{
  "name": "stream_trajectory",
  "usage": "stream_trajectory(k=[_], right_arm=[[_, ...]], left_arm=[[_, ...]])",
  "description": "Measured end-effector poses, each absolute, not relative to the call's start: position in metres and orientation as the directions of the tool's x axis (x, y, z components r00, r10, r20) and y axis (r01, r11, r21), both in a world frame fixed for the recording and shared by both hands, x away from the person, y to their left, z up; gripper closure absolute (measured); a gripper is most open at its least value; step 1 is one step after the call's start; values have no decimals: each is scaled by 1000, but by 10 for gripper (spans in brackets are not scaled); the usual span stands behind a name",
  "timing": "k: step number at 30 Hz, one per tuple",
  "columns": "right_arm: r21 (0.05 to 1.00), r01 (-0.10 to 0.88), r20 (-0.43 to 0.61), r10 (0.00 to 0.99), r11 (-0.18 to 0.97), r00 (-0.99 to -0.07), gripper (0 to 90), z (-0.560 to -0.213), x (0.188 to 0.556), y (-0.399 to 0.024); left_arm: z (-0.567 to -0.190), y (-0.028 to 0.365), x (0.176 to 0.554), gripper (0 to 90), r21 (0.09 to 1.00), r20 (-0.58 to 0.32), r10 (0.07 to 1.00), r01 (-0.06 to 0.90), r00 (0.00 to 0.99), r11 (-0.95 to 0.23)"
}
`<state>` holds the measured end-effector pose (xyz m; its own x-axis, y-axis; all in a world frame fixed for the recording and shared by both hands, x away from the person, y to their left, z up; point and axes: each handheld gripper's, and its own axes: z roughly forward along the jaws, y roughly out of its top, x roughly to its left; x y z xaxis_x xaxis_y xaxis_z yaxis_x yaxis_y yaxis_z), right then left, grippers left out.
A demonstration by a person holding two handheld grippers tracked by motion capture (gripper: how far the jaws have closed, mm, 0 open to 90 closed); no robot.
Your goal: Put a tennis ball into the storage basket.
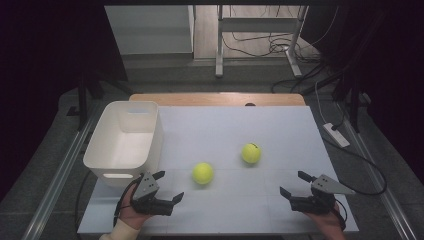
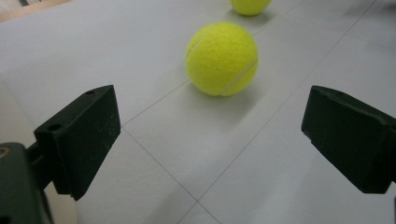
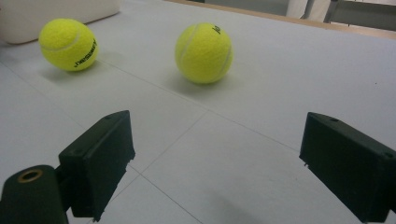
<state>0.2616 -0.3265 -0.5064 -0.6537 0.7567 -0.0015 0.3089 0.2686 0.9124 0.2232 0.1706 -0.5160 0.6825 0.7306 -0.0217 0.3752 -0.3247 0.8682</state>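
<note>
White bin (image 1: 125, 142) sits at the worktop's left edge, rim up, nothing seen inside. Just below its near corner, at the front-left of the worktop (image 1: 280, 125), the left gripper (image 1: 170, 186) is held in a hand w/ jaws spread wide and nothing btwn them; it points toward the near tennis ball (image 1: 203, 173), which lies a bit left of centre, close to the front half of the worktop. In the left gripper view that ball (image 2: 222, 59) is straight ahead and apart from both jaws, w/ the seam curving across its face.

Second tennis ball (image 1: 251, 153) rests right of centre, slightly farther back, well apart from the first. At the front-right corner the right gripper (image 1: 298, 184) is likewise released, jaws wide, empty, aimed at the balls from some way off; in the right gripper view both balls (image 3: 68, 44) (image 3: 203, 53) sit ahead on bare worktop.

Handling, as a judgement: balls are light, springy, felt-covered, so grip should be good and breakage no worry. Main risk is rolling: a nudge from one jaw before the other lands would likely send it off. Best hold prob. across the widest part, jaws level either side at mid-height, squeezing enough to dent the felt a little. Too high or too low and it could pop out.
</note>
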Motion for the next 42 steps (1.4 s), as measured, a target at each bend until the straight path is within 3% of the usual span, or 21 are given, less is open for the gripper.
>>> stream_trajectory(k=[42], right_arm=[[911, 305, -4, 746, 278, -666, 106, -507, 263, -323]], left_arm=[[-502, 155, 225, 62, 849, -22, 710, 388, 704, -358]])
